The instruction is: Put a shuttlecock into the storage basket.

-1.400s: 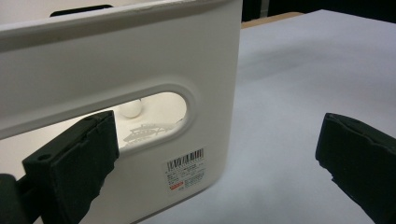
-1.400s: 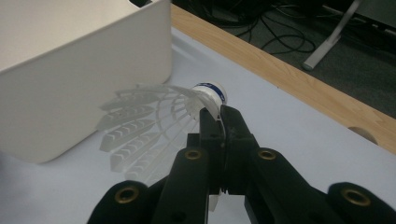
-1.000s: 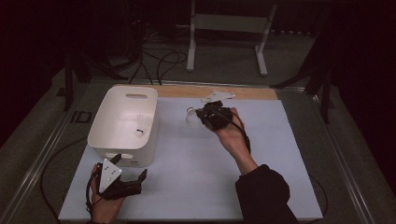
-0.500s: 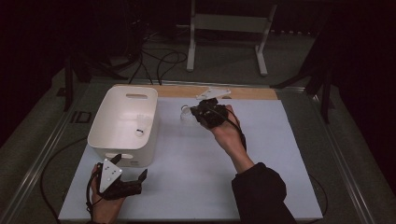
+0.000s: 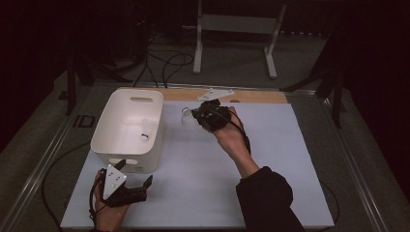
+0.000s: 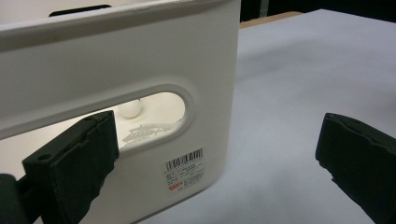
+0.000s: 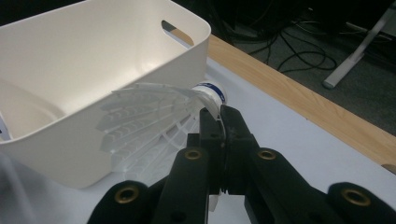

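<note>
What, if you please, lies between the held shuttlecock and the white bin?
Nothing: in the high view only bare white table sheet separates the shuttlecock from the bin.

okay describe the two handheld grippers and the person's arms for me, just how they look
Both grippers are black, two-jawed tools. The left gripper carries a pale grey three-cornered plate on top, and its jaws end in thick, blocky black pads. The right gripper has black linkage arms joined by brass-coloured rivets. A black cable trails from each across the hand. The right arm wears a dark sleeve.

White shuttlecock [image 7: 149, 121] (blue band at its cork), white bin [image 5: 126, 129], pale grey mat [image 5: 290, 159].
</note>
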### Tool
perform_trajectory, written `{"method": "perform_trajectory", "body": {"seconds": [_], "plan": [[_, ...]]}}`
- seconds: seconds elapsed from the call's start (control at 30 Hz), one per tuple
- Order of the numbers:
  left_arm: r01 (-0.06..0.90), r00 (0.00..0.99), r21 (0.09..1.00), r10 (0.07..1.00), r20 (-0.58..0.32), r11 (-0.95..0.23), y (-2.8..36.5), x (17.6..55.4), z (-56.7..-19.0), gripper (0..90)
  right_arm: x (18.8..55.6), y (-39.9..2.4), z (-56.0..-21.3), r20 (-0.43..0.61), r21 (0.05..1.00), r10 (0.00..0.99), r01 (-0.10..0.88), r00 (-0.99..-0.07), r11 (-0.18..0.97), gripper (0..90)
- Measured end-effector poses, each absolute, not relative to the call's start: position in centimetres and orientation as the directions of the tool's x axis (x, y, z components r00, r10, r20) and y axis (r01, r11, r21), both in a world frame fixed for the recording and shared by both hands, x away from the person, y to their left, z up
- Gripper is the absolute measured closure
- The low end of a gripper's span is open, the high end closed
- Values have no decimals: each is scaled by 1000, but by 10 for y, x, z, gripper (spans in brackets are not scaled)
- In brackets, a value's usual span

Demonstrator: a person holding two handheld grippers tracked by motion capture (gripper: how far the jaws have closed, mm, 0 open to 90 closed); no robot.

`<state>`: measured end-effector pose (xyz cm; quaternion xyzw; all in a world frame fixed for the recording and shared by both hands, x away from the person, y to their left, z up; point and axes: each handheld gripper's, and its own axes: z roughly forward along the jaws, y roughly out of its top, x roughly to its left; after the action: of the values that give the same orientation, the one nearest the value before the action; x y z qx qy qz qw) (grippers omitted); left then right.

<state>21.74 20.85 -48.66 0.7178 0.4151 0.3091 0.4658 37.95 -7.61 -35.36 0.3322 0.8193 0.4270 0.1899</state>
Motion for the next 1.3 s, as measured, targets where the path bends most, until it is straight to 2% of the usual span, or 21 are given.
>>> {"method": "perform_trajectory", "body": {"seconds": [1.3], "plan": [[306,466,925,883,59,-223,209,217,-487,1,385,-47,-342,17,843,677,374,-736,385,890]]}}
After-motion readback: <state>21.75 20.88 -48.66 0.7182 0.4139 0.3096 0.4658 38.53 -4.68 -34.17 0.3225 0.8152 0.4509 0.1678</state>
